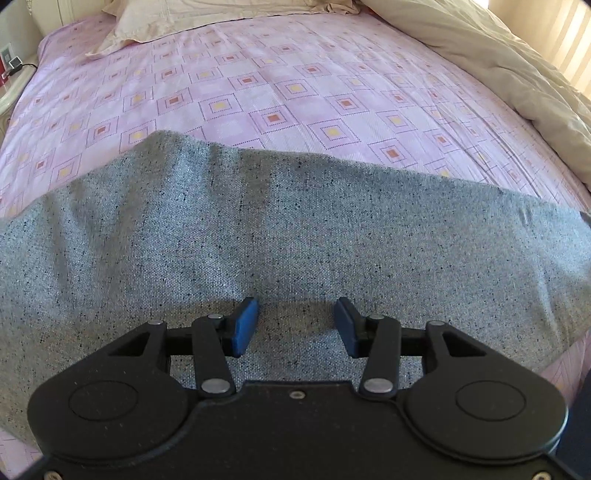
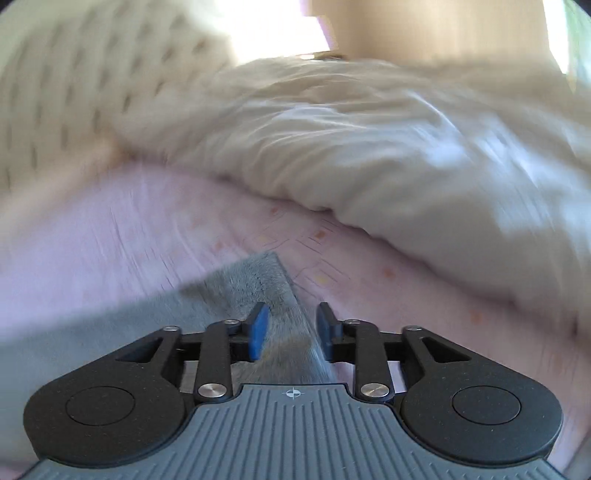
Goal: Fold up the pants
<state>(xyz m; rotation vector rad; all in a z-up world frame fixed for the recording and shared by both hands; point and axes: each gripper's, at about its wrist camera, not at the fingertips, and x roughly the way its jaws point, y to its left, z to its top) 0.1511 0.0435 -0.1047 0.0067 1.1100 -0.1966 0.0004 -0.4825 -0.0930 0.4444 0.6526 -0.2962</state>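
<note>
The bed (image 1: 295, 85), dressed in a pink sheet printed with squares, fills the area ahead of both tools. A cream duvet (image 2: 388, 155) lies bunched ahead and to the right of the right hand-held gripper (image 2: 291, 332); a cream pillow (image 1: 192, 22) sits at the far end, well beyond the left hand-held gripper (image 1: 295, 325).

The pants (image 1: 277, 229), a grey flecked fabric, lie spread flat across the sheet directly beneath and ahead of the left hand-held gripper, running out of view to both sides. In the right wrist view, which is blurred, a pointed end of the same fabric reaches just past the fingertips, with a hemmed edge running back between the blue pads (image 2: 260, 332).

Gripper state: the left one is released, its pads standing apart over the cloth with nothing pinched. The right one is likewise released; the fabric edge lies between its pads but neither pad appears to press on it.

Assessment of step: the garment appears laid out in a long band, with one fold apparently done and both tools free of it. This reads as the interval between laying a fold and taking the next hold.

Next move, in my judgement: each tool needs to close on an edge or corner of the band, then carry one end over the other, keeping edges aligned and the cloth from dragging on the sheet.
</note>
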